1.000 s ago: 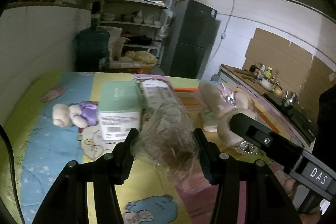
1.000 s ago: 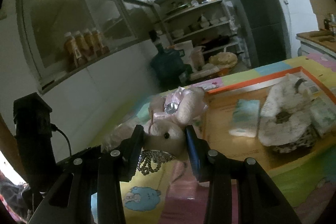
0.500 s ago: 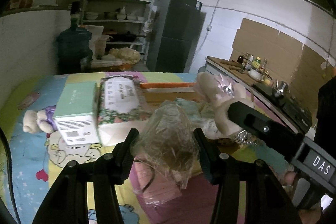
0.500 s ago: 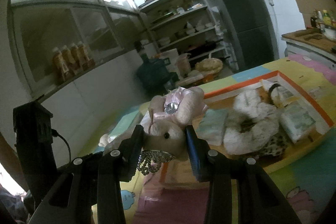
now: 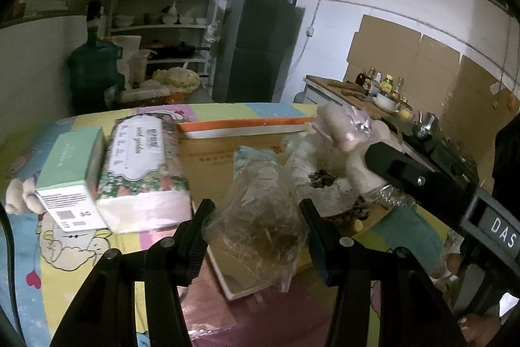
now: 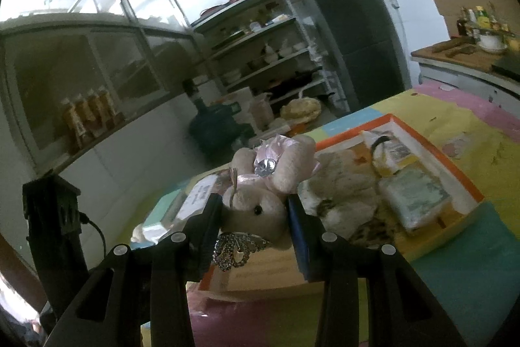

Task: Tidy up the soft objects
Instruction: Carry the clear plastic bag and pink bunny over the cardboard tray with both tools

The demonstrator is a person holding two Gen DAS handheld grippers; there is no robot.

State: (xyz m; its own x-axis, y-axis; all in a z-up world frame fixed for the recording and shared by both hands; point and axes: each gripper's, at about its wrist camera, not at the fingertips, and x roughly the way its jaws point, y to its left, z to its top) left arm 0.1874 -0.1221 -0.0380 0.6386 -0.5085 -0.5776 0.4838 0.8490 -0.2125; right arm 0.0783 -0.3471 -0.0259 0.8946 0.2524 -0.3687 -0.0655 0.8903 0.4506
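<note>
Nearest, in left wrist view: left gripper [image 5: 255, 221] clamped on clear plastic bag [image 5: 260, 213] w/ brownish stuff inside, both pads pressing its sides, bag hanging just above near edge of the tray [image 5: 208, 158]. To the right in same view, right gripper [image 5: 354, 174] coming in as a black bar, closed on plush bunny [image 5: 344, 132] w/ pink bow.

In right wrist view: bunny squeezed at the head between both fingers [image 6: 208, 217], silver bead trinket [image 6: 239, 249] dangling under it, also above near part of the tray.

A bit further, inside the orange-rim tray: white fluffy item [image 6: 344, 191] in middle, greenish tissue pack [image 6: 412, 194] beside it on right side, another small packet [image 6: 390, 148] at far corner.

Left of the tray, on the cartoon tablecloth [image 5: 65, 252]: floral tissue pack [image 5: 143, 171] touching tray side, mint-green box [image 5: 71, 174] leaning on it, small plush toy [image 5: 19, 194] partly hidden behind box.

Far back: shelf unit [image 5: 169, 18] w/ bowls, dark fridge [image 5: 260, 41], water jug [image 5: 91, 70] on floor, counter w/ bottles [image 5: 380, 83] at right.
</note>
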